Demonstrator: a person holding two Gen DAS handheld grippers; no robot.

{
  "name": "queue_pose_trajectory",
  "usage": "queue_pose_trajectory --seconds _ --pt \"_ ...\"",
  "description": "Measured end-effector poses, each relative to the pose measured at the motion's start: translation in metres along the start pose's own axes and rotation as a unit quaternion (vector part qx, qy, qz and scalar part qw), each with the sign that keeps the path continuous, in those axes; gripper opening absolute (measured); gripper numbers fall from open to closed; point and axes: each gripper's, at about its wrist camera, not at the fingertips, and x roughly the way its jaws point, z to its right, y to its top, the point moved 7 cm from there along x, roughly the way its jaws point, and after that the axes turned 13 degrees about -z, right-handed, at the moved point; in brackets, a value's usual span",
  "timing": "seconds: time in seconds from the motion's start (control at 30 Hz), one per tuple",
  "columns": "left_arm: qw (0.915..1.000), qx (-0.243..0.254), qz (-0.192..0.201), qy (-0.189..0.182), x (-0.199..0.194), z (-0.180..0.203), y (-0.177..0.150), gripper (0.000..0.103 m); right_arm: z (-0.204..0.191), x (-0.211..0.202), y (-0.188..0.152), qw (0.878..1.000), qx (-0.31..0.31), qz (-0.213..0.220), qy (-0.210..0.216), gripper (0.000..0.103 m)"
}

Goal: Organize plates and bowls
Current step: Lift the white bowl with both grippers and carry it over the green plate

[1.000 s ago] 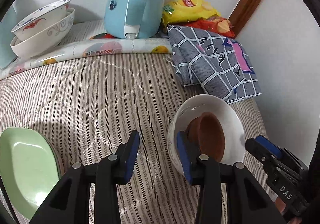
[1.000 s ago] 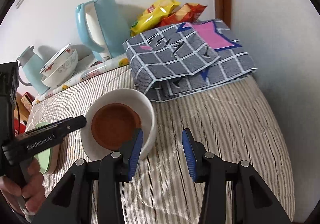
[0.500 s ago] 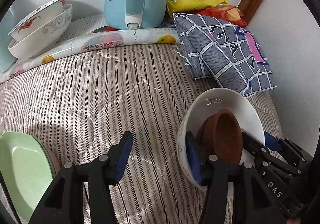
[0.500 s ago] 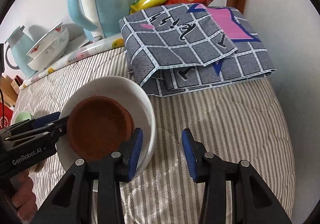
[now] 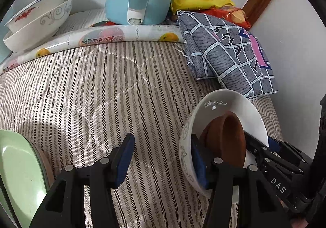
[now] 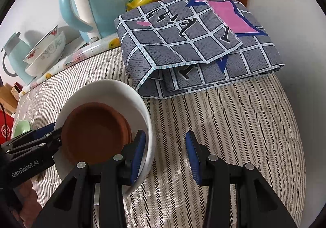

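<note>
Glazed white ceramic bowl (image 6: 114, 93) with brown clay saucer (image 6: 95, 132) inside: heavy, slippery, fragile; best taken at rim. Left gripper (image 5: 161, 158) and right gripper (image 6: 165, 152) both apart, straddling rim, not clamped.

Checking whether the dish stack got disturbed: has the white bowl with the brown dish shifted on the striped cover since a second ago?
Cannot tell: the white bowl only looks nearer the folded cloth, since the camera moved.
</note>
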Motion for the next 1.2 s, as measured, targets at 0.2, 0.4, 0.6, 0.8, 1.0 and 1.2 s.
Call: queue_pose_trajectory --seconds 0.2,0.4,0.6,0.8,1.0,1.2 --pt "0.9998 0.010 0.000 0.019 0.002 0.003 0.000 0.052 0.000 0.001 0.001 1.000 0.003 -0.007 0.001 0.040" --pt "0.9999 0.006 0.005 0.007 0.003 0.003 0.001 0.045 -0.001 0.000 -0.001 1.000 0.006 -0.003 0.000 0.040" --pt "0.9997 0.018 0.015 -0.012 0.002 0.015 0.001 0.022 -0.007 0.000 -0.003 1.000 0.008 0.005 0.021 0.024" --pt "0.9989 0.038 0.027 0.006 0.000 0.025 0.001 0.011 -0.011 -0.002 -0.006 0.999 0.016 0.016 0.029 0.013" --pt "0.9986 0.035 0.039 0.009 -0.002 0.025 -0.002 0.009 -0.012 -0.006 -0.011 0.999 0.022 0.025 0.022 0.013" --pt "0.9985 0.037 0.041 0.003 -0.006 0.024 -0.008 0.008 -0.012 -0.012 -0.018 0.999 0.032 0.027 0.025 0.013"
